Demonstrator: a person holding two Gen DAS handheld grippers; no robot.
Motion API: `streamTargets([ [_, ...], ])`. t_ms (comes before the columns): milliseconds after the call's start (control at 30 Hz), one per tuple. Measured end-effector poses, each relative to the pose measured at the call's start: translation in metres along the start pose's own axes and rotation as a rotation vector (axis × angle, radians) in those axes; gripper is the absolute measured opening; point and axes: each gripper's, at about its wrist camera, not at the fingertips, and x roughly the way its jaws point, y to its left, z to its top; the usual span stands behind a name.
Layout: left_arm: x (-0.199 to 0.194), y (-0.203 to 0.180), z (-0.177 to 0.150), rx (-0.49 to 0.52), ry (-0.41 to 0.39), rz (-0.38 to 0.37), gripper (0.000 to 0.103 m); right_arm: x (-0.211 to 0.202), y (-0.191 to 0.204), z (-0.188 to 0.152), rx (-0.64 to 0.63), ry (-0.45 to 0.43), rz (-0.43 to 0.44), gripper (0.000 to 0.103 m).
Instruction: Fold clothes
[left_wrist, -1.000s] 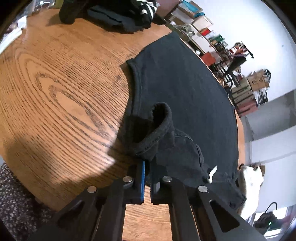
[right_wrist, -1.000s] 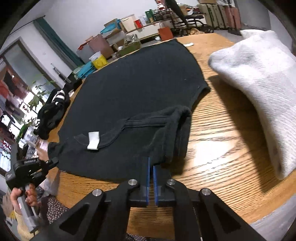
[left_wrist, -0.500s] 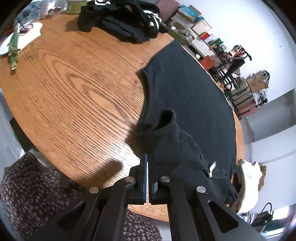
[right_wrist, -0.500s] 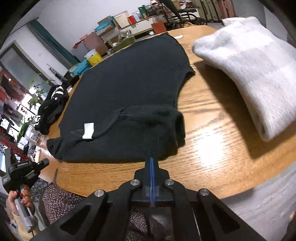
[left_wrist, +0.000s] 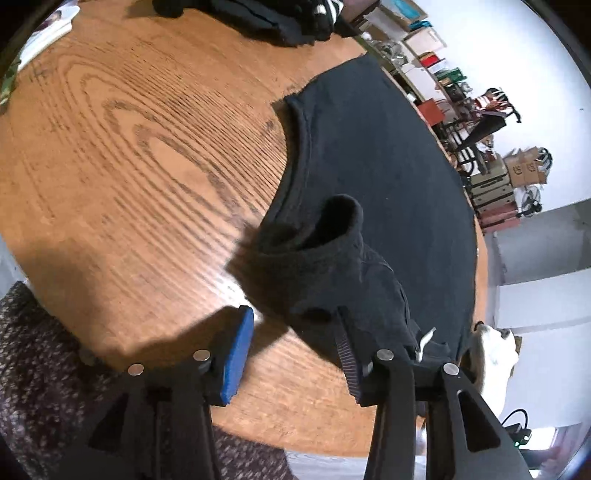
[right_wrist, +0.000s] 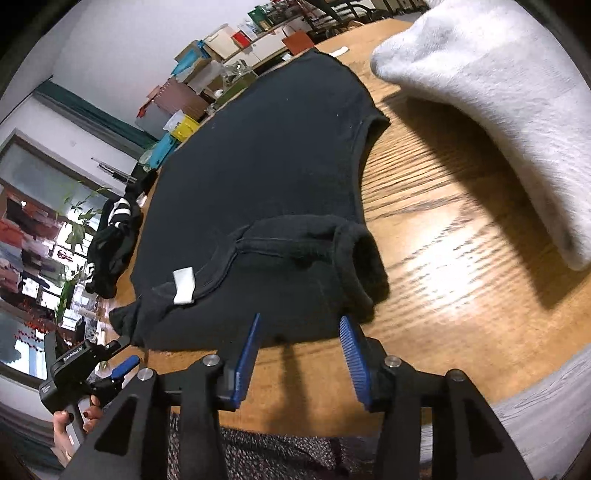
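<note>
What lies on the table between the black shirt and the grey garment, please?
Nothing: in the right wrist view only bare wooden table separates the black shirt from the grey garment.

- My left gripper (left_wrist: 291, 347) tilts downward, its jaws opening, nothing pressed between the pads.
- My right gripper (right_wrist: 301, 350) likewise: angled down, jaws opening, empty.

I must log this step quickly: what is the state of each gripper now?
Left gripper: fingers opening, holding nothing; black shirt lies free on the table.
Right gripper: fingers opening, holding nothing.
</note>
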Motion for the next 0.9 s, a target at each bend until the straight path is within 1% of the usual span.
streamTargets([
  [167,0.011,-0.017,0.013,-0.021,-0.018,-0.014,0.046,0.009,-0.001,0.013,0.042,-0.022,0.011,0.049],
  [267,0.016,-0.027,0.018,-0.005,-0.016,0.003,0.046,0.01,-0.005,0.02,0.087,-0.025,0.028,0.049],
  [400,0.016,-0.029,0.018,0.019,-0.009,0.009,0.046,0.0,-0.012,0.016,0.107,-0.012,0.01,0.048],
  [467,0.013,-0.025,0.017,0.017,-0.001,0.006,0.046,-0.007,-0.016,0.013,0.098,-0.022,-0.019,0.053],
  [567,0.008,-0.019,0.019,0.027,-0.004,0.025,0.046,-0.018,-0.02,0.012,0.072,-0.05,-0.073,0.056],
  [600,0.007,-0.017,0.021,0.031,-0.006,0.035,0.046,-0.021,-0.021,0.014,0.061,-0.059,-0.079,0.059],
  [667,0.005,-0.015,0.025,0.039,0.001,0.044,0.046,-0.021,-0.021,0.019,0.036,-0.057,-0.063,0.071],
  [700,0.004,-0.014,0.027,0.043,0.004,0.046,0.046,-0.019,-0.02,0.022,0.023,-0.052,-0.059,0.072],
  [800,0.006,-0.018,0.031,0.097,0.016,0.055,0.047,-0.006,-0.025,0.031,0.0,-0.022,-0.053,0.072],
  [900,0.011,-0.031,0.035,0.208,0.032,0.098,0.047,0.003,-0.021,0.041,-0.061,-0.028,-0.015,0.072],
])
